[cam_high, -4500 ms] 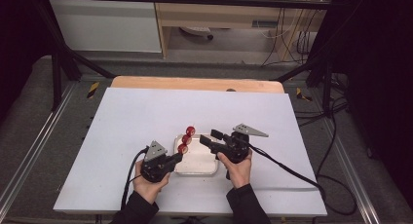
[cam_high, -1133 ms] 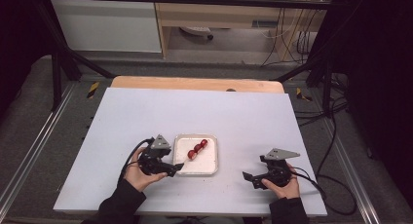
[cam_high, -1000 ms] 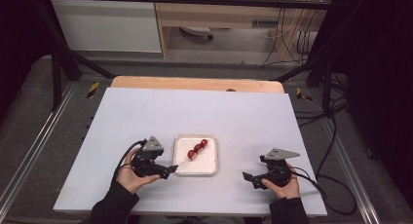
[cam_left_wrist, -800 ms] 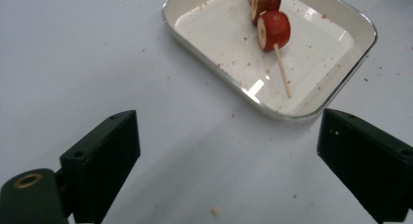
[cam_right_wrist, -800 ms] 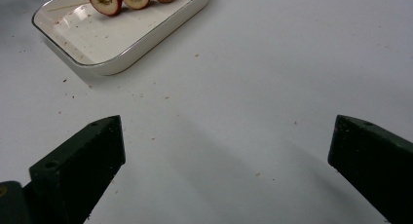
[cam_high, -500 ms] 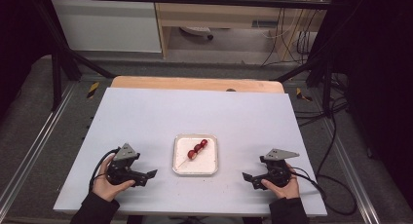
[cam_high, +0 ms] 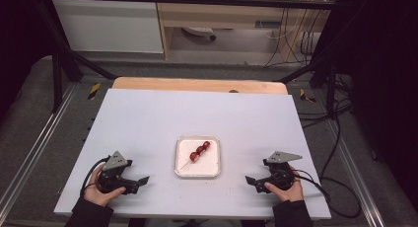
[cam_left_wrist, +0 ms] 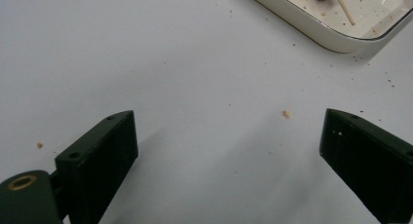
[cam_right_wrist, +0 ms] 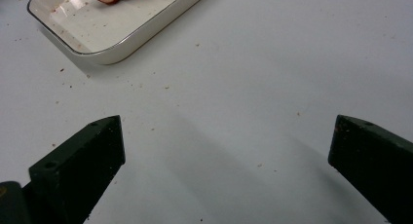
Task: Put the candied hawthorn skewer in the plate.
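L claw [cam_high: 139, 181] sits near the worktop's [cam_high: 148, 118] front-left corner, jaws wide apart w/ nothing between them, just opened out; the fruit skewer [cam_high: 199, 151] lies to its right & a bit farther from the person, in the white tray [cam_high: 214, 168] at centre. Skewer's long axis runs diagonal: bare stick end toward front-left, i.e. toward L claw, red pieces toward back-right. R claw [cam_high: 252, 180], also wide open & empty, rests about as far off on the tray's other side, so neither hand is clearly nearer.

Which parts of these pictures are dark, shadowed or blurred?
High view: the table is evenly lit, the surroundings dark. Left gripper view: soft shadows beneath the jaws, which look slightly blurred. Right gripper view: the tray casts a soft shadow.
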The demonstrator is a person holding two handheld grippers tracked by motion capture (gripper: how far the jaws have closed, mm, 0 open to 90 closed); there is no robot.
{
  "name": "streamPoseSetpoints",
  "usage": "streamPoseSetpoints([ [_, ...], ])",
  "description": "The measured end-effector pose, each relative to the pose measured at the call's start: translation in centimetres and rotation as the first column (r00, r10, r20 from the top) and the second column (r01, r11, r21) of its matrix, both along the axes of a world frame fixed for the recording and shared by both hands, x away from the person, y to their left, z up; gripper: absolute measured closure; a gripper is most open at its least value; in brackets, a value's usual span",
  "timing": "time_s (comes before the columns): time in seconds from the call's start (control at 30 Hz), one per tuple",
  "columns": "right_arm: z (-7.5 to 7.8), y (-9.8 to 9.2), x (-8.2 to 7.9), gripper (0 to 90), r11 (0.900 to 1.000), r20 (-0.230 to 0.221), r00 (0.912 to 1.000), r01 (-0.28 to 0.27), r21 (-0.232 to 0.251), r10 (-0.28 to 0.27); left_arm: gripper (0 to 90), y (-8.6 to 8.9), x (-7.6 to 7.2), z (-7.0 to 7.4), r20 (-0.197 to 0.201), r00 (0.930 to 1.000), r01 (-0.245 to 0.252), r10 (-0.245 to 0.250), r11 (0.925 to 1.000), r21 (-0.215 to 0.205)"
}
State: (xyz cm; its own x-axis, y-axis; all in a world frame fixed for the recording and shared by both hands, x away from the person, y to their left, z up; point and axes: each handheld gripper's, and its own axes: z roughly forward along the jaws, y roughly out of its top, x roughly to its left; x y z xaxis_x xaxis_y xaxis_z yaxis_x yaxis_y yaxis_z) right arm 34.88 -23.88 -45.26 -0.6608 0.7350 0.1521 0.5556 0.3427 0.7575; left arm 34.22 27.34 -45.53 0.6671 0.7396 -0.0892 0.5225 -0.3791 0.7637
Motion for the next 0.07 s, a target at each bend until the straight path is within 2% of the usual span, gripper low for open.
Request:
streamPoseSetpoints([
  [0.07, -0.05, 0.03, 0.02, 0.6, 1.000, 0.002, 1.0000, -0.001, -0.001, 0.001, 7.1, 0.08, 0.02, 0.09, 0.005, 1.0000, 0.000, 0.000, 1.0000, -0.004],
])
